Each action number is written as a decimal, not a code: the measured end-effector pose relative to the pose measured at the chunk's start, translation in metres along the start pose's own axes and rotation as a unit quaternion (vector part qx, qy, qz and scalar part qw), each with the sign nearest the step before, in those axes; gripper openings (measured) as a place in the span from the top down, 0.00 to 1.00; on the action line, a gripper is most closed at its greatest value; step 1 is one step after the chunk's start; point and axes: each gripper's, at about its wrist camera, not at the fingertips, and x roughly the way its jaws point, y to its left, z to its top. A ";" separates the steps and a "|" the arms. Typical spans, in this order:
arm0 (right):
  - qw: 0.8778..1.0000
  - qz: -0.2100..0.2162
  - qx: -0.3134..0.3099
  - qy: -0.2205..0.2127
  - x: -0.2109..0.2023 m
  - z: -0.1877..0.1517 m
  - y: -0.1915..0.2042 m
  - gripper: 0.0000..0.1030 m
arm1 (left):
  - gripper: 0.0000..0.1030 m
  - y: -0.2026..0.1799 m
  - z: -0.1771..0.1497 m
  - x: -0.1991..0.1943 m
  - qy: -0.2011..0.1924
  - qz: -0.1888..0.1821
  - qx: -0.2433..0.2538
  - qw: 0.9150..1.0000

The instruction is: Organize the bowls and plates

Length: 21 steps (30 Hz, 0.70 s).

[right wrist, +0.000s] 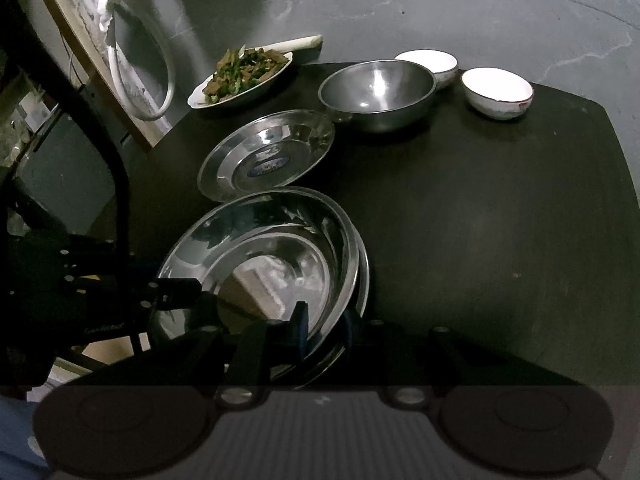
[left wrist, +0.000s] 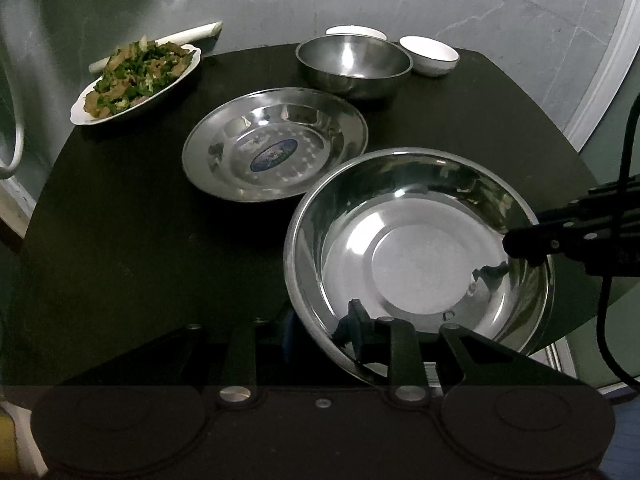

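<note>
- Both grippers pinch one deep steel basin [left wrist: 420, 256]: left gripper [left wrist: 320, 332] clamps its near rim, right gripper [right wrist: 324, 328] clamps the opposite rim.
- Right view suggests a second basin [right wrist: 360, 280] nested beneath.
- Flat steel plate [left wrist: 276, 144] lies just ahead, touching or nearly.
- Risk: the thin, slick rim could slip from either grip, or uneven lifting could knock the plate.

We see a dark table [left wrist: 120, 240] with rounded corners. At its centre lies a steel plate [left wrist: 276, 144] with a blue label. At 10 o'clock sits a white dish [left wrist: 132, 84] of greens and meat; at 12 o'clock a steel bowl [left wrist: 354, 66], with two white bowls [left wrist: 429, 55] just behind it. At 4 o'clock are stacked steel basins [right wrist: 280, 256], the top one tilted.
</note>
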 end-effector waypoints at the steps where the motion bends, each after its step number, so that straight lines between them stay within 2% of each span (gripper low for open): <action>1: 1.000 0.000 -0.001 0.000 0.000 0.000 0.000 0.78 | 0.72 0.000 0.000 0.000 0.001 0.000 0.000 1.000; 8: 1.000 0.002 -0.005 0.002 -0.001 0.000 0.000 0.71 | 0.71 0.002 0.000 0.000 -0.003 -0.004 -0.008 1.000; 17: 1.000 0.003 -0.009 0.000 -0.005 0.000 -0.001 0.64 | 0.64 0.001 -0.001 -0.003 -0.008 -0.003 -0.014 1.000; 19: 1.000 0.002 -0.015 -0.001 -0.005 0.000 0.000 0.63 | 0.58 0.002 -0.002 -0.005 -0.011 -0.002 -0.014 1.000; 21: 1.000 0.002 -0.018 -0.001 -0.006 0.000 0.001 0.61 | 0.43 0.004 -0.002 -0.008 -0.016 0.000 -0.018 1.000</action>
